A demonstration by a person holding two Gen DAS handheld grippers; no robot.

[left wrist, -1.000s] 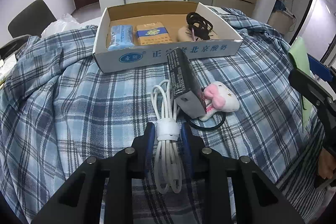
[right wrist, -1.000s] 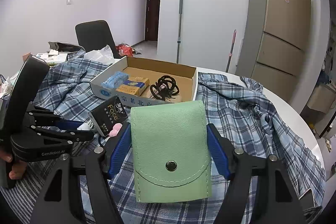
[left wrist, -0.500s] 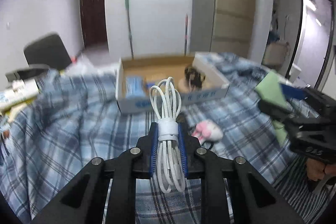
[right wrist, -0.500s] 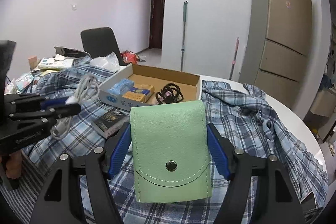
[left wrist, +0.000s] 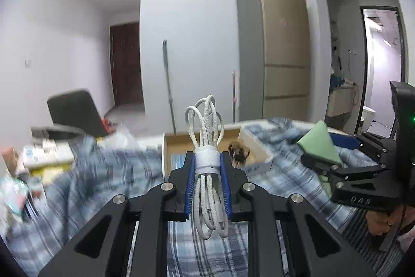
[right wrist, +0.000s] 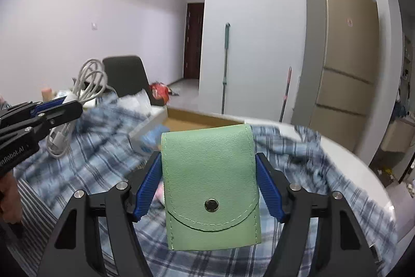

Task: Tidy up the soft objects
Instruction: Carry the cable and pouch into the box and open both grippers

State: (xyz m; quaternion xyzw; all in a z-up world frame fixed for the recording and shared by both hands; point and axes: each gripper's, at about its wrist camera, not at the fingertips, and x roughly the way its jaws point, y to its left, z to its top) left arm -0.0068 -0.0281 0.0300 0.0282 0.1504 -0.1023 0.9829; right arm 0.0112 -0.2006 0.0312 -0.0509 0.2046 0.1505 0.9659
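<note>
Cable [left wrist: 207, 173] clamped between left tongs [left wrist: 207, 182]

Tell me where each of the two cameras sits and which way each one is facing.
Left wrist: on the left gripper, facing the cardboard box; jaws shut on the white cable; a hand at right.
Right wrist: on the right gripper, facing the same way; jaws holding the green pouch.
Shared: box, cable, pouch, plaid cloth, each other's gripper.
</note>
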